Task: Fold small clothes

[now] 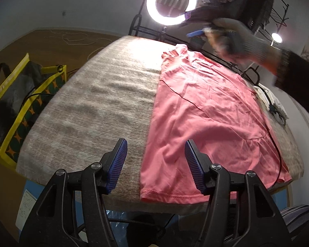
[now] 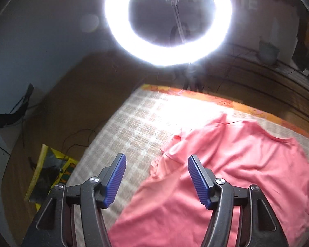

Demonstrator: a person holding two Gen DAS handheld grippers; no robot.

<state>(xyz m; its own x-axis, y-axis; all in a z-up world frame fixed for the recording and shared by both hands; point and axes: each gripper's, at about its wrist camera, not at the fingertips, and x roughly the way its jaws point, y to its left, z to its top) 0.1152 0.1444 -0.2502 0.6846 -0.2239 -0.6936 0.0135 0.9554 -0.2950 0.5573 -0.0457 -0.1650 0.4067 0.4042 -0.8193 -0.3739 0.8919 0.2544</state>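
Observation:
A pink small dress (image 1: pixel 206 111) lies on the beige blanket-covered table (image 1: pixel 88 107), folded lengthwise with a straight left edge. My left gripper (image 1: pixel 155 144) is open and empty, above the garment's near hem at its left corner. In the right wrist view the same pink dress (image 2: pixel 226 170) lies wrinkled, its sleeve end near the far side. My right gripper (image 2: pixel 156 158) is open and empty, above the garment's upper left edge. The right gripper also shows blurred in the left wrist view (image 1: pixel 197 33), held by a gloved hand (image 1: pixel 241 41) above the garment's far end.
A lit ring light (image 1: pixel 171 0) stands beyond the table's far edge and glares in the right wrist view (image 2: pixel 169 22). A yellow-trimmed bag (image 1: pixel 20 103) sits on the floor to the left. A black cable (image 1: pixel 276 142) runs along the garment's right side. White cloth (image 1: pixel 272 100) lies at the right.

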